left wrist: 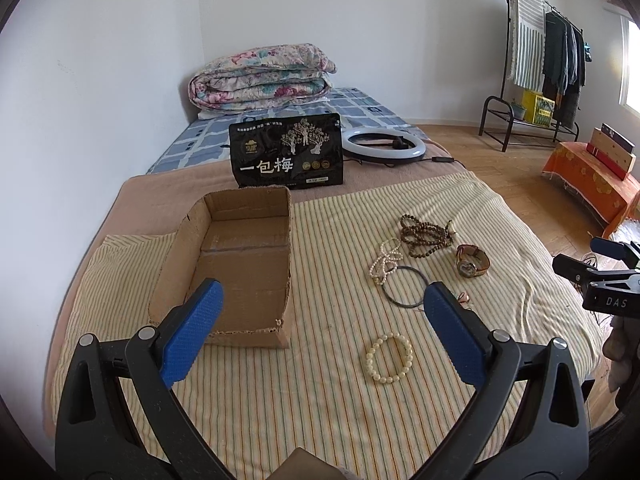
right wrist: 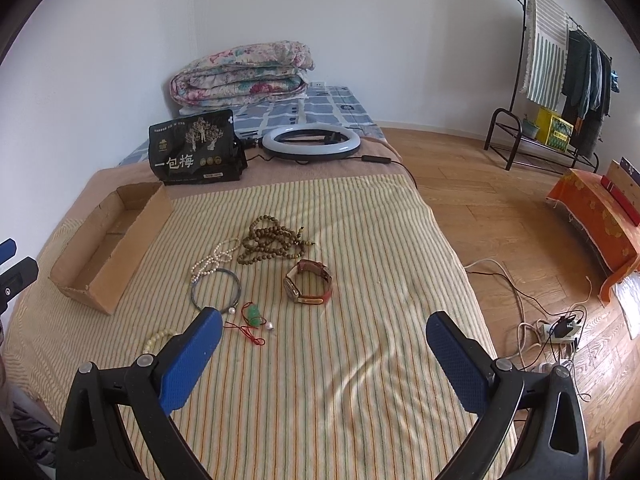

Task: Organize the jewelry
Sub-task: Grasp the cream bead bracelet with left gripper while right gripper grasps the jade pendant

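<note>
Left claw (left wrist: 322,298) and right claw (right wrist: 324,330) are both hanging released, gripping nothing; jewelry is lying mid-frame on the striped bed cover (right wrist: 360,240): watch (right wrist: 308,281), brown beads (right wrist: 272,245), pearl strand (right wrist: 212,258), right of the cardboard box (left wrist: 236,264).

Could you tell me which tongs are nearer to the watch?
Right, probably. The right tongs hover open just short of the watch; the left tongs sit farther left, by the box.
</note>
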`<state>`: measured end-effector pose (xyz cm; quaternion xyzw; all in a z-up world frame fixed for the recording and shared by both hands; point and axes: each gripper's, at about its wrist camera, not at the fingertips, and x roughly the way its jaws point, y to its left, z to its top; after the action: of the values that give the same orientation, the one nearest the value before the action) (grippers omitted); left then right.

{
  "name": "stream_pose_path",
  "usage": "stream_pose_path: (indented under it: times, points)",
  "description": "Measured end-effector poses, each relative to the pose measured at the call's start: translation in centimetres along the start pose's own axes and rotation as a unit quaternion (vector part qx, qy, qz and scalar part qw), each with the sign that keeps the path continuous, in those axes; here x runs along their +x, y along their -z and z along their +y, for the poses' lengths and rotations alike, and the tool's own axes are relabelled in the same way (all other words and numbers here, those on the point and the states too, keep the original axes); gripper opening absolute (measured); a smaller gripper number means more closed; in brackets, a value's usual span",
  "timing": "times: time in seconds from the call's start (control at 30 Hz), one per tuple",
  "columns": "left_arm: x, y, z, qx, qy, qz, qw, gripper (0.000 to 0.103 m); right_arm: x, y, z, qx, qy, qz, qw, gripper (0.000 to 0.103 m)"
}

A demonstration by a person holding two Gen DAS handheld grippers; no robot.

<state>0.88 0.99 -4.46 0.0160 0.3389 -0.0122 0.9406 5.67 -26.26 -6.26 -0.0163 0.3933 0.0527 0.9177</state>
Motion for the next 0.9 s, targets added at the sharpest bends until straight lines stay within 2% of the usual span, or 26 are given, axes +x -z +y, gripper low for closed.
stream_pose_path:
  times: [0.1, 0.17, 0.3, 0.37, 0.43, 0.5, 0.63, 0.7, 0.8, 0.9]
  points:
    - [1.1, 1.3, -0.3, -0.002, 0.021, 0.029, 0.9994, 0.101, 1.3, 0.2, 0.7, -0.022, -0.019, 0.015, 0.999, 0.099]
    - [1.8, 2.3, -0.9, 0.005, 0.032, 0.048, 0.9983, 0.093, 2.1, 0.1, 1.4, -0.044, -0.039, 0.023, 0.998, 0.092]
    - [3.2, 4.5, -2.3, 0.022, 0.056, 0.087, 0.9944, 0.083, 4.0, 0.3, 2.7, -0.091, -0.067, 0.041, 0.993, 0.087]
    - [4.0, 5.6, -2.5, 0.019, 0.068, 0.109, 0.9915, 0.079, 5.2, 0.5, 3.3, -0.108, -0.09, 0.064, 0.988, 0.078]
    - [4.9, 6.5, -2.4, 0.007, 0.076, 0.132, 0.9882, 0.071, 6.5, 0.9, 3.7, -0.125, -0.105, 0.084, 0.983, 0.076]
    - [5.8, 7.2, -2.2, -0.004, 0.082, 0.152, 0.985, 0.069, 7.8, 1.3, 4.0, -0.135, -0.116, 0.104, 0.979, 0.076]
    - [7.4, 8.0, -2.7, 0.002, 0.076, 0.167, 0.983, 0.053, 9.9, 1.6, 4.3, -0.144, -0.127, 0.132, 0.972, 0.067]
    - [7.9, 8.2, -3.3, 0.016, 0.082, 0.168, 0.9821, 0.052, 10.6, 1.4, 4.4, -0.145, -0.128, 0.136, 0.972, 0.067]
    - [8.5, 8.3, -4.7, 0.05, 0.098, 0.171, 0.9792, 0.042, 11.3, 1.0, 4.6, -0.153, -0.136, 0.137, 0.969, 0.063]
    - [9.5, 8.5, -5.8, 0.061, 0.111, 0.183, 0.975, 0.041, 12.1, 0.7, 5.1, -0.164, -0.145, 0.143, 0.965, 0.056]
